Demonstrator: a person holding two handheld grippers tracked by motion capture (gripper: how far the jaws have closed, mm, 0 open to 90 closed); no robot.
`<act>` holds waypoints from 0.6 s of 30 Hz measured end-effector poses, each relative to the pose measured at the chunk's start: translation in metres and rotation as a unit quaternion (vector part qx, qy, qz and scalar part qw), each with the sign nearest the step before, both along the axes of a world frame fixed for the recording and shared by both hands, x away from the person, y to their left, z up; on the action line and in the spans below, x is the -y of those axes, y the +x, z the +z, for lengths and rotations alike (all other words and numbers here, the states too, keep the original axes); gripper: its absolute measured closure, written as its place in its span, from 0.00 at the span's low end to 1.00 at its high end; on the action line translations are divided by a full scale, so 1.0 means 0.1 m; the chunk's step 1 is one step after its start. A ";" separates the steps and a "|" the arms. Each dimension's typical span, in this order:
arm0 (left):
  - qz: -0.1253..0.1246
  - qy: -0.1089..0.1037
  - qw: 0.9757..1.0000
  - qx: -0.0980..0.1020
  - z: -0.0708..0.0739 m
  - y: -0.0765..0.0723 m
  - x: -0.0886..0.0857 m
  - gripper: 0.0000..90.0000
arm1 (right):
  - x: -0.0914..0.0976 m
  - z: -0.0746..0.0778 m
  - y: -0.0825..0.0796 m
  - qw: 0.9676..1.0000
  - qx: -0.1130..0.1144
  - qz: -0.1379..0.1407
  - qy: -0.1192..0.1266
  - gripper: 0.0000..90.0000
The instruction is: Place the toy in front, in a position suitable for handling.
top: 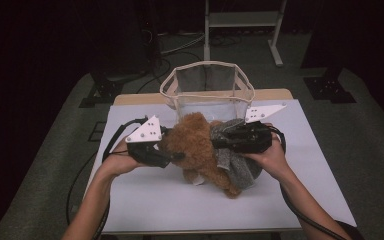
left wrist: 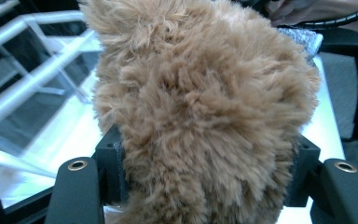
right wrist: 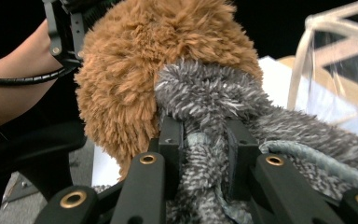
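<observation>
While both tools (top: 177, 152) (top: 220, 140) clamp the teddy bear (top: 195, 145), its face stays hidden.

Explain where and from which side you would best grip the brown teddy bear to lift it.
Grip the teddy bear across its plush body from its two opposite sides. The fur compresses between jaws, as where the left gripper clamps it, while the right gripper pinches its grey scarf.

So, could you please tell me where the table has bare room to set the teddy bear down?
The white table is bare along the near edge and at the far right. It is crowded mid-table, where both tools grip the teddy bear before the mesh basket.
</observation>
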State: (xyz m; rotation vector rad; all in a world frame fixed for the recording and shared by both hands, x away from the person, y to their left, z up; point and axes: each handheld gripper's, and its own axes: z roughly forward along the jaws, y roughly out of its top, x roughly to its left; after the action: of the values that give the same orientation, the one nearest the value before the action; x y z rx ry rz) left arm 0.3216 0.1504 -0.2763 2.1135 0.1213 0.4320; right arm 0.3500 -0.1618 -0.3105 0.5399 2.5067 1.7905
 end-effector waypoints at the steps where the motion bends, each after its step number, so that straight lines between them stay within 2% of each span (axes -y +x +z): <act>1: -0.001 0.003 1.000 0.004 0.04 0.00 0.00 0.39 | -0.01 0.03 0.00 1.000 0.002 0.002 0.005 0.80; 2: -0.004 0.008 1.000 0.004 0.09 -0.02 -0.01 0.39 | -0.02 0.03 0.00 1.000 0.001 0.004 0.009 0.80; 4: -0.011 0.016 1.000 0.001 0.11 -0.02 0.00 0.38 | 0.00 0.03 0.00 1.000 -0.003 0.009 0.015 0.80; 8: -0.018 0.020 1.000 -0.009 -0.05 0.00 0.07 0.36 | 0.07 -0.11 -0.02 1.000 -0.016 0.010 0.000 0.79; 10: -0.026 0.008 1.000 -0.015 -0.12 0.02 0.12 0.35 | 0.15 -0.17 -0.03 1.000 -0.024 0.005 -0.006 0.79; 12: -0.038 -0.014 0.999 -0.013 -0.13 0.04 0.18 0.35 | 0.27 -0.18 -0.02 1.000 -0.031 0.004 0.001 0.78; 14: -0.041 -0.019 0.999 -0.008 -0.10 0.06 0.23 0.35 | 0.37 -0.13 -0.03 1.000 -0.030 -0.002 0.003 0.78; 18: -0.045 -0.011 0.999 0.001 0.00 0.08 0.37 0.35 | 0.47 0.09 -0.04 1.000 -0.006 -0.013 -0.012 0.78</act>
State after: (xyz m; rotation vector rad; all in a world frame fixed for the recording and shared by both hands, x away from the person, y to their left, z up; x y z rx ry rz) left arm 0.3294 0.1133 -0.2764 2.0870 0.0294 0.3774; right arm 0.3459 -0.2093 -0.3017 0.5807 2.5125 1.7518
